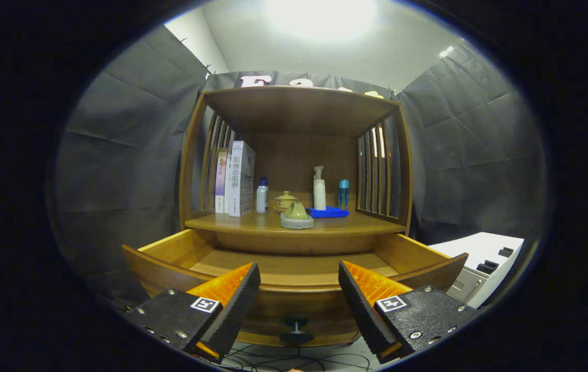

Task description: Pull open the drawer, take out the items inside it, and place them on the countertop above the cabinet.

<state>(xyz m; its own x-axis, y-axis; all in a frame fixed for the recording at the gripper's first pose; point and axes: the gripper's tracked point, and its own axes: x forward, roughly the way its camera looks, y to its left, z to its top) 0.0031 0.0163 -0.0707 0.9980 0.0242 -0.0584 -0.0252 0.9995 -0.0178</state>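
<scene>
The wooden cabinet's drawer point(294, 268) stands pulled out toward me, and the part of its floor I can see is bare wood. Its dark round knob point(296, 330) sits on the curved front, low between my fingers. My gripper point(299, 294) is open, held just in front of the drawer front with nothing between the fingers. On the countertop point(232, 223) above the drawer rests a small greenish object on a grey round base point(297, 215), near the front edge. Behind it lie a blue cloth point(329, 212), a lidded tan pot point(285, 201), a white pump bottle point(319, 188), a blue bottle point(344, 194) and a small white bottle point(262, 195).
Several books point(237, 178) stand upright at the countertop's left. Slatted wooden sides and a top shelf point(299, 106) enclose the countertop. A white box-like unit point(485, 258) sits to the right of the drawer. Cables lie on the floor point(294, 359) below the knob.
</scene>
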